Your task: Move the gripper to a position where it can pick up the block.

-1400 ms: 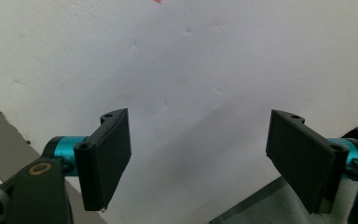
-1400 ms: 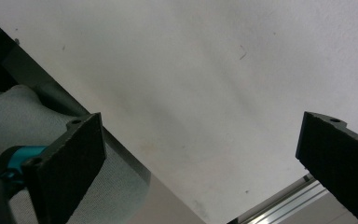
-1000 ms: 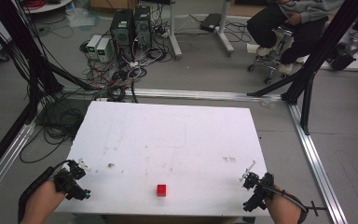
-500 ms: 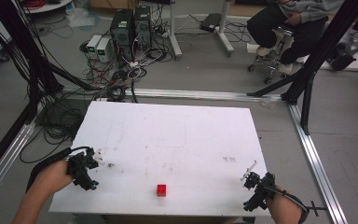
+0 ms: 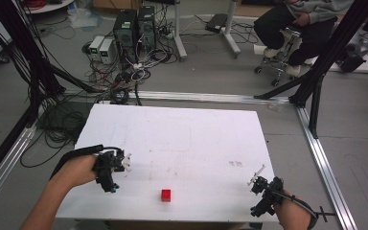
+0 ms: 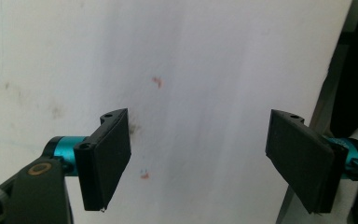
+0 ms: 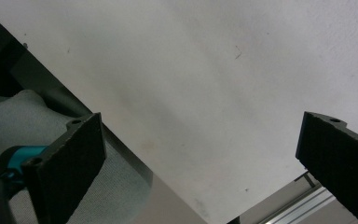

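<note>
So the big white table (image 5: 182, 143) takes up most of the high view, pretty scuffed, with faint reddish smudges on it. Behind it there's a mess of cables and a couple of computer towers (image 5: 134, 24) on the floor, plus a person sitting on a rolling chair (image 5: 287, 62) way off at the back right. On the table itself, the left gripper (image 5: 112, 167) sits over the left part of the tabletop, held in the person's left hand (image 5: 76, 170), and its jaws are spread wide with nothing between them; in the left gripper view it's just bare white surface and a few reddish marks in the gap. The right gripper (image 5: 261, 189) is down at the near right corner, jaws also wide apart and empty, looking across the table edge in its own view. Smallest thing: a little red cube (image 5: 166, 195) near the front edge, sitting well apart from both sets of jaws, roughly between the two grippers and a bit closer to the left one.
</note>
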Demonstrator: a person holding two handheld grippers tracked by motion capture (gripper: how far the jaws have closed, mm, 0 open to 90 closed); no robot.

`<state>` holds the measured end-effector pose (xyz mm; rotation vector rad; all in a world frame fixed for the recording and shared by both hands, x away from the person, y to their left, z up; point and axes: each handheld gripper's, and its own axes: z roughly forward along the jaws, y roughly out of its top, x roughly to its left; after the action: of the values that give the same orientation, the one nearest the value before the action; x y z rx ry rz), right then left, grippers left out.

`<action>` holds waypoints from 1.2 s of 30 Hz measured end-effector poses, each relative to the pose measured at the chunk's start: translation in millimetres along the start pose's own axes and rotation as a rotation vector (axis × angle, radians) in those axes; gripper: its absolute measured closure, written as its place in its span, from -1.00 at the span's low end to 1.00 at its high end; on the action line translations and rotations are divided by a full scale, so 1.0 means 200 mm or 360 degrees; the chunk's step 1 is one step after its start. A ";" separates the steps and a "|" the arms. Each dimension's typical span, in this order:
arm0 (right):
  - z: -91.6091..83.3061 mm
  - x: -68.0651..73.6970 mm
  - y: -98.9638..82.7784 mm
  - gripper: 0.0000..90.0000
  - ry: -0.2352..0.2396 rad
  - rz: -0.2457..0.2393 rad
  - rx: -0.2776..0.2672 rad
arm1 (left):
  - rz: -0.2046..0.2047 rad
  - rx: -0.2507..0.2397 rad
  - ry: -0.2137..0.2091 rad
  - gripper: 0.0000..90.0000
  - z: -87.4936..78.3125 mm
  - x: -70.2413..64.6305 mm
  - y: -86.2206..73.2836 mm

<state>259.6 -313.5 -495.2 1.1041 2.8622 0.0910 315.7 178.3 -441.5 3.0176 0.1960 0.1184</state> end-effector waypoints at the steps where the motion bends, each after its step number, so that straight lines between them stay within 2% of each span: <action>1: 0.00 0.00 0.00 -0.98 0.0000 0.0000 0.0000 | 0.0020 0.0006 -0.0005 -0.50 0.00 0.00 0.02; 7: 0.00 0.01 0.01 -0.98 0.0002 -0.0002 -0.0003 | 0.0132 0.0029 -0.0014 -0.50 0.01 -0.03 0.19; 9: 0.00 0.01 0.01 -0.98 0.0000 -0.0012 -0.0004 | 0.0190 0.0036 -0.0016 -0.50 0.02 -0.05 0.28; 10: 0.00 0.01 0.01 -0.98 0.0000 -0.0012 -0.0004 | 0.0190 0.0036 -0.0016 -0.50 0.02 -0.05 0.28; 19: -0.01 0.01 0.00 -0.98 0.0002 -0.0008 -0.0016 | 0.0277 0.0042 -0.0029 -0.50 0.07 -0.11 0.48; 22: -0.01 0.01 0.00 -0.98 0.0002 -0.0009 -0.0020 | 0.0291 0.0039 -0.0021 -0.50 0.09 -0.14 0.53; 27: -0.02 0.00 0.00 -0.98 0.0001 -0.0014 -0.0023 | 0.0279 0.0051 -0.0006 -0.50 0.13 -0.17 0.57; 34: -0.01 0.01 0.01 -0.98 0.0005 -0.0010 -0.0024 | 0.0254 0.0066 -0.0009 -0.50 0.19 -0.21 0.63; 36: -0.02 0.01 0.00 -0.98 0.0009 -0.0010 -0.0022 | 0.0265 0.0065 -0.0018 -0.50 0.21 -0.23 0.64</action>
<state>258.6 -311.7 -491.4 1.0941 2.8653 0.1138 290.4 41.5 -471.3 3.0703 -0.0549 0.1133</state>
